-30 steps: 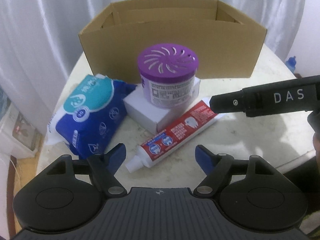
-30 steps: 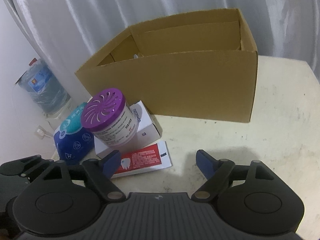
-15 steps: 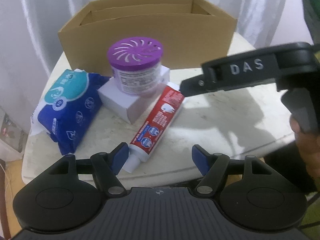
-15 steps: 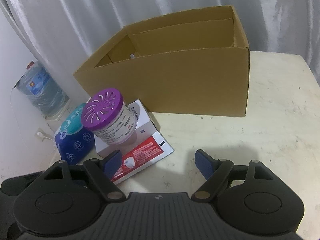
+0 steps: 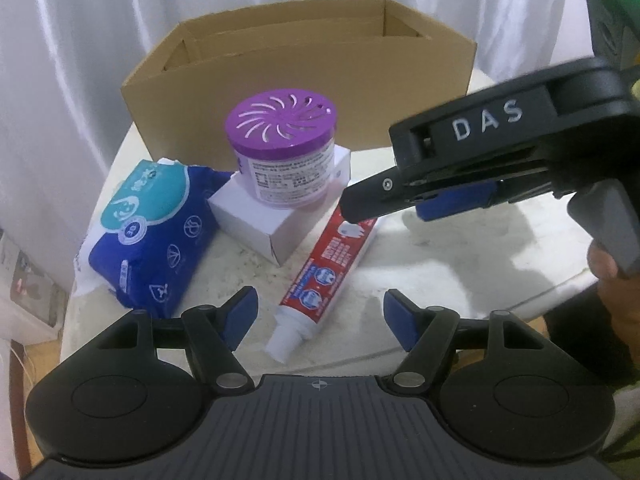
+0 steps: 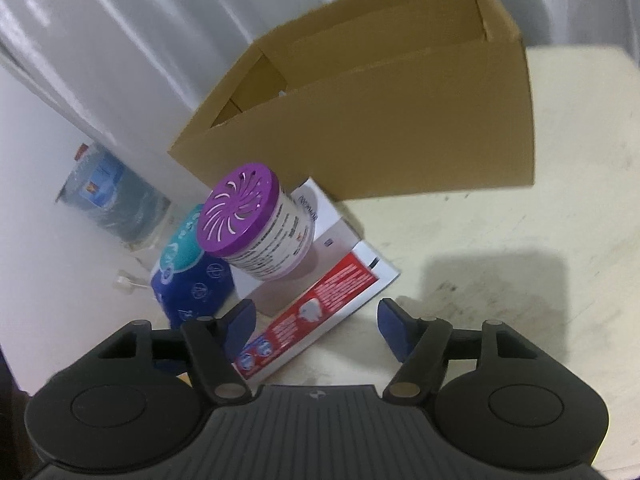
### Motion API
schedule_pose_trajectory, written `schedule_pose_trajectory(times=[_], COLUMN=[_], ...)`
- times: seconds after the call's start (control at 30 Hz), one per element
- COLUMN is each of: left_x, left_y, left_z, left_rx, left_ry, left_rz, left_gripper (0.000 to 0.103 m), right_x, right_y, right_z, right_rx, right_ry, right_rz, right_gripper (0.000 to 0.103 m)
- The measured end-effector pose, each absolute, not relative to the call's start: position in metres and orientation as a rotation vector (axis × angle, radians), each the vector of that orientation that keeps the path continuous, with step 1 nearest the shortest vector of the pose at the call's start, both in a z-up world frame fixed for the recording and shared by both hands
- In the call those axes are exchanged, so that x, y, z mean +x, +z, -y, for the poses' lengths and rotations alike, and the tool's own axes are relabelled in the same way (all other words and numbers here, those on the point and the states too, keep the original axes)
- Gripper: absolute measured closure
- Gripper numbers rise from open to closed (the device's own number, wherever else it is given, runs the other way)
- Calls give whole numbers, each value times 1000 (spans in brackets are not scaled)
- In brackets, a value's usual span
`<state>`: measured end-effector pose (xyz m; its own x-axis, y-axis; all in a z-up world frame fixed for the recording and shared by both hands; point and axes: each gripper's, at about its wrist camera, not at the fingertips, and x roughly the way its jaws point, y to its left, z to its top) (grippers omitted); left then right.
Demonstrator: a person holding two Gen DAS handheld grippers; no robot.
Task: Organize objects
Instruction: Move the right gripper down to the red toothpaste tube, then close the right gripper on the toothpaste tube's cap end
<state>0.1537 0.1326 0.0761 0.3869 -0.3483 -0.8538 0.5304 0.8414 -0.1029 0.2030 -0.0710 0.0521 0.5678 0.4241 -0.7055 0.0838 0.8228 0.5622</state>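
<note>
A red toothpaste tube (image 5: pixel 332 264) lies on the round white table (image 5: pixel 460 264), cap toward me. Behind it a purple-lidded jar (image 5: pixel 282 152) stands on a small white box (image 5: pixel 276 224), with a blue wipes pack (image 5: pixel 148 232) at the left. My left gripper (image 5: pixel 320 308) hovers open above the tube's cap end, gripping nothing. My right gripper (image 5: pixel 360 200) reaches in from the right over the tube's far end. In the right wrist view its jaws (image 6: pixel 316 312) are closing, with the tube (image 6: pixel 320 304) below them and clear of the pads. The jar (image 6: pixel 248 216) sits just beyond.
An open cardboard box (image 5: pixel 304 92) stands at the back of the table, its near wall (image 6: pixel 400 128) behind the pile. White curtains hang behind it. A water jug (image 6: pixel 108 196) stands on the floor at the left. A person's hand (image 5: pixel 608 272) holds the right gripper's handle.
The right gripper has come in closer over the tube's far end, rolled, and its jaws have narrowed. The left gripper's jaws narrowed slightly. No object has moved.
</note>
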Motion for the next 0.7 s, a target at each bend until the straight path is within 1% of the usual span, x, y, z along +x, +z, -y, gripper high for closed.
schedule_pose_trajectory(times=[0.07, 0.13, 0.2, 0.23, 0.3, 0.33, 0.4, 0.5, 0.6, 0.67, 0.7], left_x=[158, 162, 164, 165, 164, 163, 160, 149, 138, 133, 131], left_y=[69, 63, 62, 63, 64, 65, 67, 70, 73, 74, 75], left_z=[-130, -128, -129, -130, -128, -128, -126, -117, -110, -111, -110], left_rx=[214, 221, 191, 180, 186, 186, 171, 182, 197, 190, 186], left_ry=[-567, -568, -576, -577, -576, -581, -606, -635, -651, -659, -662], left_rz=[-1053, -1073, -1086, -1094, -1093, -1096, -1105, -1096, -1082, -1080, -1081], left_gripper=[35, 42, 51, 53, 67, 69, 72, 75, 76, 76, 76], right_x=[207, 209, 211, 212, 212, 212, 211, 208, 205, 202, 201], right_y=[48, 44, 41, 39, 35, 33, 31, 30, 33, 34, 34], right_z=[71, 72, 71, 71, 71, 71, 69, 67, 65, 64, 64], right_rx=[623, 648, 677, 687, 703, 711, 722, 711, 667, 624, 612], right_ry=[220, 220, 222, 222, 224, 225, 229, 226, 203, 184, 181], right_rz=[-976, -987, -1003, -1010, -1027, -1034, -1046, -1052, -1053, -1061, -1064], right_gripper=[36, 36, 37, 38, 39, 39, 40, 46, 49, 62, 65])
